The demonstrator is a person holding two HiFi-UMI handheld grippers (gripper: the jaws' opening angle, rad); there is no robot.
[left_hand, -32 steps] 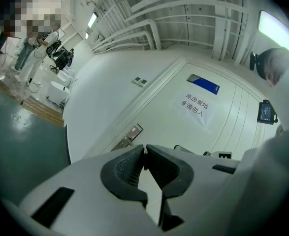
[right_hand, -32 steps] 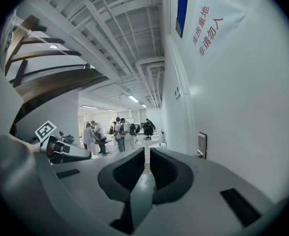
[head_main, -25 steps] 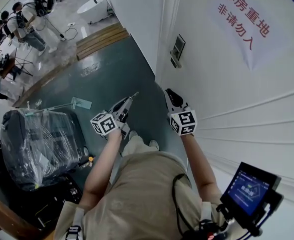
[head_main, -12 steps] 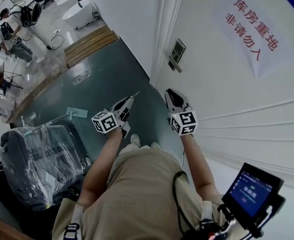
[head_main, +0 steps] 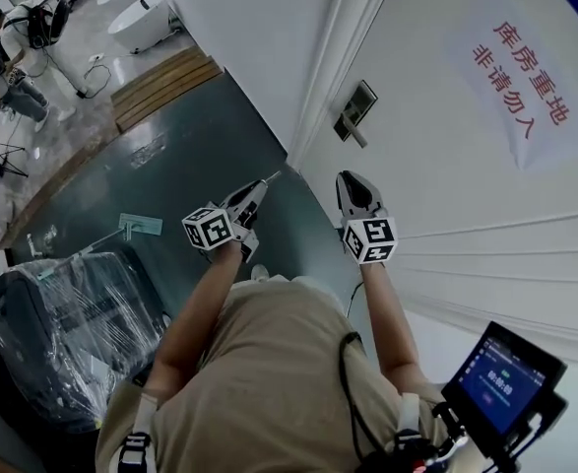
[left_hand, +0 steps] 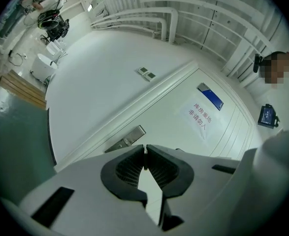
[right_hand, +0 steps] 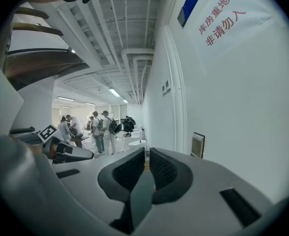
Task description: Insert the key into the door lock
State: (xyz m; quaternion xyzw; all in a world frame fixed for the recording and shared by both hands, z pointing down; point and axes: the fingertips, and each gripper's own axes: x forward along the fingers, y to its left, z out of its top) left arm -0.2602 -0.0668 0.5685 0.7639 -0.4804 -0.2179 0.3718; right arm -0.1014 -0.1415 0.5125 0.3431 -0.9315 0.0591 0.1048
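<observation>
Metal key sits pinched in the shut left gripper, well apart from the lock — a tilted approach could scrape past the keyhole. Right gripper is closed, empty.

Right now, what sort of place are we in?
Probably an open lab or workshop hall, at a closed white door: red-lettered paper notice, lever lock, people gathered beyond, exposed ceiling pipes.

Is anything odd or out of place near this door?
Nothing looks damaged or spilled at the door. The only oddities: a bulky object wrapped in clear plastic on the floor at left, and a pale flat sheet lying loose just beyond it.
</observation>
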